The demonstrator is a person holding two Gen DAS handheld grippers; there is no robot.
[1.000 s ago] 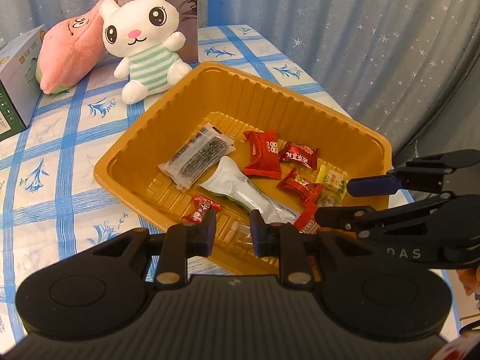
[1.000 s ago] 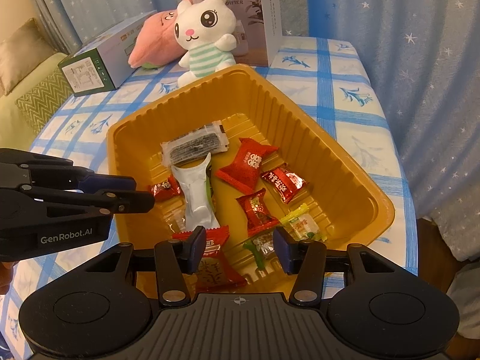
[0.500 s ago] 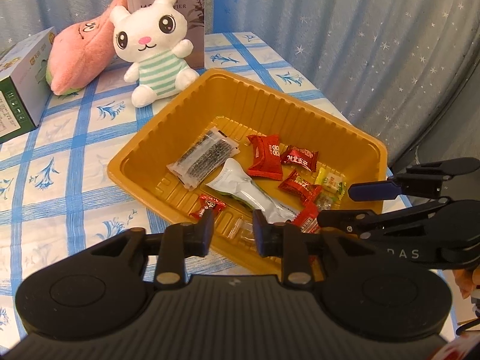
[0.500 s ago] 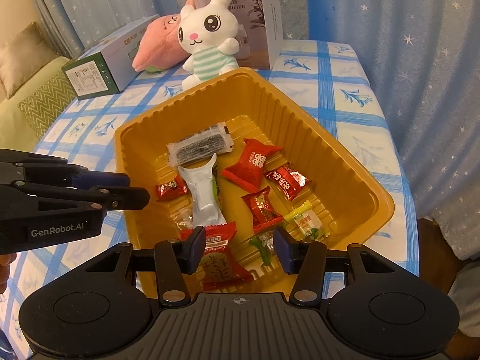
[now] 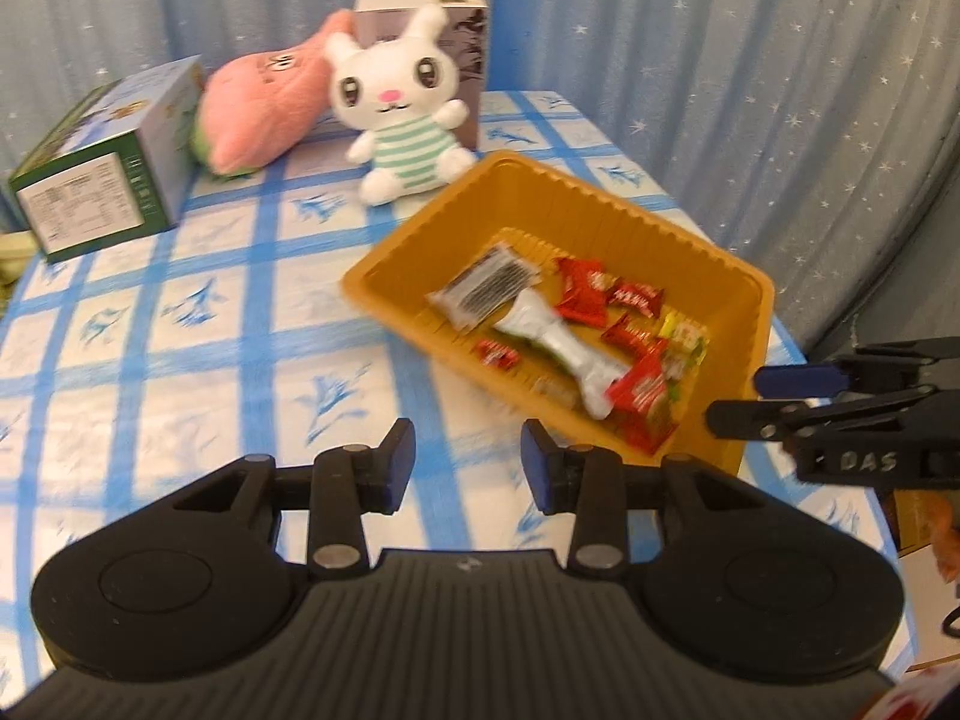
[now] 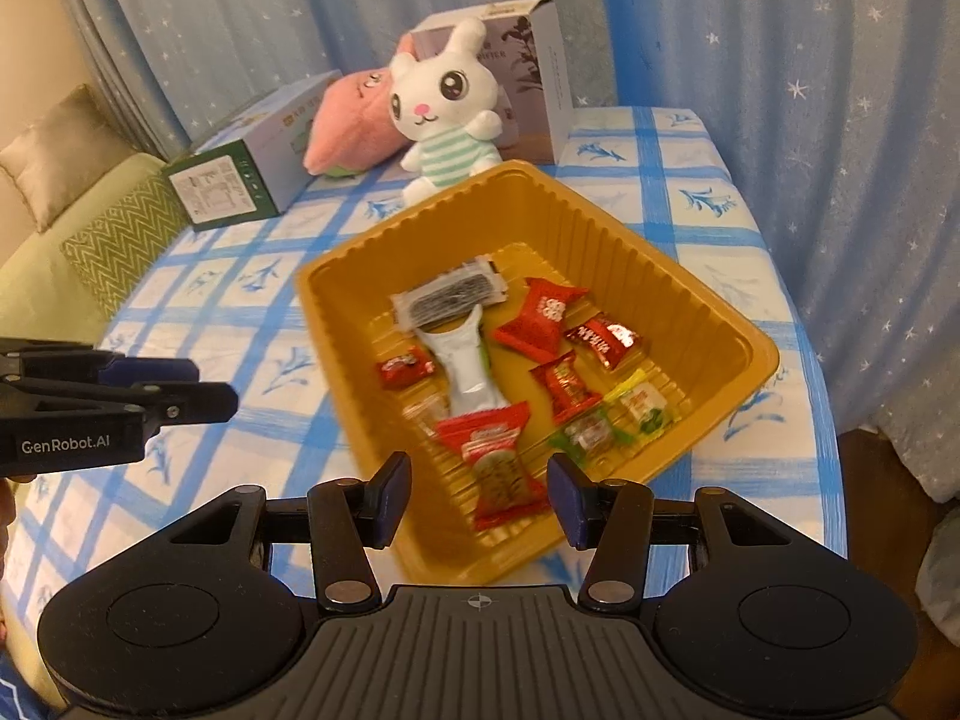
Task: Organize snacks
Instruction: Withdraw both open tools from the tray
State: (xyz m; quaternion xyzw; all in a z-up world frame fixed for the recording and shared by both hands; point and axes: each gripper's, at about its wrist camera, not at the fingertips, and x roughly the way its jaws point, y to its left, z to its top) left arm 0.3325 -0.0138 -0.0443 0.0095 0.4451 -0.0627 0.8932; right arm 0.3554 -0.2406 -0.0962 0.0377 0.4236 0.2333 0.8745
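Note:
A yellow plastic tray (image 6: 630, 252) (image 5: 606, 204) sits on the blue-checked tablecloth and holds several wrapped snacks: red packets (image 6: 543, 318), a silver pouch (image 6: 468, 369), a dark seaweed pack (image 6: 450, 300) and small candies (image 6: 642, 408). My left gripper (image 5: 468, 462) is open and empty, above bare tablecloth to the left of the tray. My right gripper (image 6: 480, 495) is open and empty, above the tray's near edge, with a red packet (image 6: 498, 468) lying below its fingers. Each gripper shows at the edge of the other's view.
A white plush rabbit (image 6: 447, 108), a pink plush (image 6: 354, 126), a grey box (image 6: 528, 72) and a green-and-white box (image 6: 240, 180) stand at the table's far side. Blue curtains hang behind and to the right. A green sofa (image 6: 78, 228) is at the left.
Both grippers have pulled back and up from the tray. The left has swung left over the tablecloth and its fingers have opened wider. The snacks lie as before.

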